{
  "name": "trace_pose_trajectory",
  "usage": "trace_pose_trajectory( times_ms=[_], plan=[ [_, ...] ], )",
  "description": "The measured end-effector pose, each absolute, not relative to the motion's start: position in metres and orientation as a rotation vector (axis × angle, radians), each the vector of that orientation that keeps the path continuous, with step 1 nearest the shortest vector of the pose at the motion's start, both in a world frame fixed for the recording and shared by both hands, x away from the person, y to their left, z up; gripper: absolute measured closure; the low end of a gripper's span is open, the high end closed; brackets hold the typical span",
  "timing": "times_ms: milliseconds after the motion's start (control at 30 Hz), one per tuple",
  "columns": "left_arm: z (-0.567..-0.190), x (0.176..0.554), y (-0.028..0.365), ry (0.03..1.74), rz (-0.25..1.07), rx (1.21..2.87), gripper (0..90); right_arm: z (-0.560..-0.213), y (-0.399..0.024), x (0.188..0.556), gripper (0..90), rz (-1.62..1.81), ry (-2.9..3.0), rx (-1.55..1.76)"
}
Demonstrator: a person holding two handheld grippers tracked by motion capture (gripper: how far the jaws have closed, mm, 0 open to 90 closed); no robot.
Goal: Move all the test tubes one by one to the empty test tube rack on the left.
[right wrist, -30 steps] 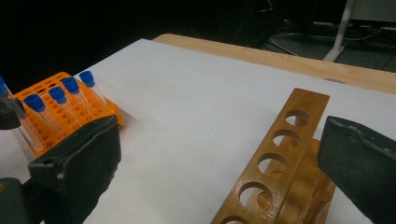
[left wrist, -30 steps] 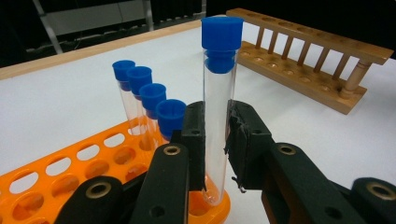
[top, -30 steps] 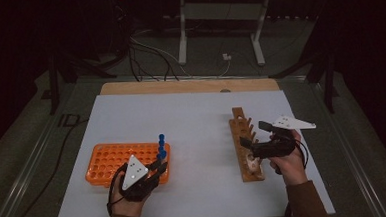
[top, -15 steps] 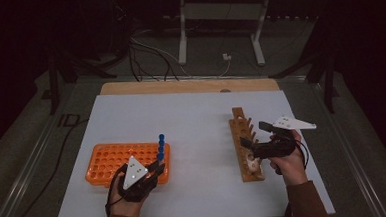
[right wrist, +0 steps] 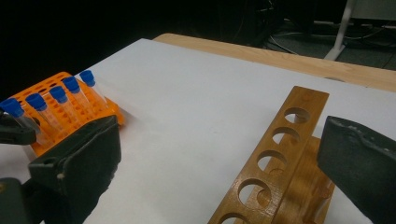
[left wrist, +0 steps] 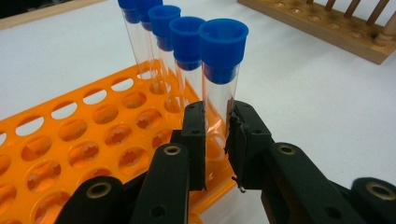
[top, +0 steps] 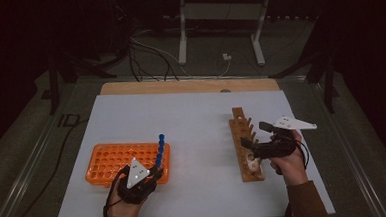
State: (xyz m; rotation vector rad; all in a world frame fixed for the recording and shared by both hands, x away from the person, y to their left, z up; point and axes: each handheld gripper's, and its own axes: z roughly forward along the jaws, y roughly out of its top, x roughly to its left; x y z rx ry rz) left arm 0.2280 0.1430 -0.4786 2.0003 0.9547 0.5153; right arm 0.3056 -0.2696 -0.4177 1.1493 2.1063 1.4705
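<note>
Left gripper view is showing our left gripper point(left wrist: 217, 140) closing its jaws on the clear body of the nearest blue-capped tube point(left wrist: 220, 84), below the cap. That tube is standing upright in the orange rack point(left wrist: 70, 154), at the near end of a row of five along the rack's edge. From the high view we are seeing the rack sitting on the white table point(top: 192, 123) at the left, with our left hand point(top: 130, 192) at its near right corner. Our right gripper point(right wrist: 219, 154) is hanging over the wooden rack point(right wrist: 275, 158) on the right side, its jaws standing wide apart and gripping nothing.
</note>
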Motion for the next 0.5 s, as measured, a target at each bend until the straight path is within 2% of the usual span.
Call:
trace_pose_trajectory(
  times_ms=[500],
  plan=[
    [-0.4841, 0.2308, 0.1363, 0.965, 0.510, 2.059, 77.6, -0.4204, -0.2667, 0.3060, 0.4, 1.463, 2.125, 1.147]
  ],
)
